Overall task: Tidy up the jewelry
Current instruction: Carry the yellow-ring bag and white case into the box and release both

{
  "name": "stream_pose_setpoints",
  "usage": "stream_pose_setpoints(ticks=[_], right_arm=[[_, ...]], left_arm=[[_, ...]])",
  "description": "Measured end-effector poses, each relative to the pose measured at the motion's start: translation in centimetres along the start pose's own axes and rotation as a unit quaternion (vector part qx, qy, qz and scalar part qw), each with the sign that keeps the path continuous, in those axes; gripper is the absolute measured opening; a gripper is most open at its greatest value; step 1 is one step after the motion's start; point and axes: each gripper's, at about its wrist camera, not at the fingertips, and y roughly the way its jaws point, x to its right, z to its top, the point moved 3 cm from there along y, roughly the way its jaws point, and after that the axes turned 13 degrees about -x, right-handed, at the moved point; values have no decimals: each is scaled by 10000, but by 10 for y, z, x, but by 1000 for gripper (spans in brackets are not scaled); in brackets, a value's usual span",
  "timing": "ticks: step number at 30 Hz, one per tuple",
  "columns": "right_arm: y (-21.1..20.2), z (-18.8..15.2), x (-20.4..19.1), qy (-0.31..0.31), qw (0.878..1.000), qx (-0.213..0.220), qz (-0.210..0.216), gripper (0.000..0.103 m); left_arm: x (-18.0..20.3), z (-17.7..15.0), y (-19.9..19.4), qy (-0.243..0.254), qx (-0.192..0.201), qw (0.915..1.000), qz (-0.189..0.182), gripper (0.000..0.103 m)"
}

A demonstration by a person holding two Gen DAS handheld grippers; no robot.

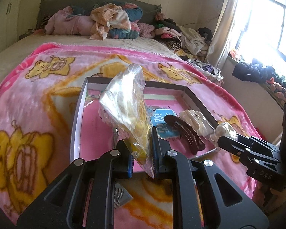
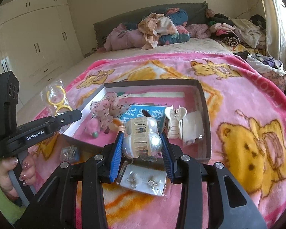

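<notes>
right claw (image 2: 141,152) gripping pearl clip (image 2: 141,143), bagged yellow rings (image 1: 129,112) blurred

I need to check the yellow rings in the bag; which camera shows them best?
Right wrist: the clear bag hangs side-on in the left tool, yellow rings distinct. In the left wrist view the bag is close but glare blurs its contents.
</notes>
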Motion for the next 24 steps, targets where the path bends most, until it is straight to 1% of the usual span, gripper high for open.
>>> stream_pose_setpoints(ticks=[11,19,24], right_arm=[[9,21,13,-11,9997,39,-238,37],[23,31,25,24,9991,-11,-432,37],[34,36,40,243,9980,-68,-580,37]], left_arm=[[-3,18,20,5,-58,9999,133,9],[-6,24,36,-6,-162,9997,204,9],[-4,24,43,15,-189,9995,244,9]])
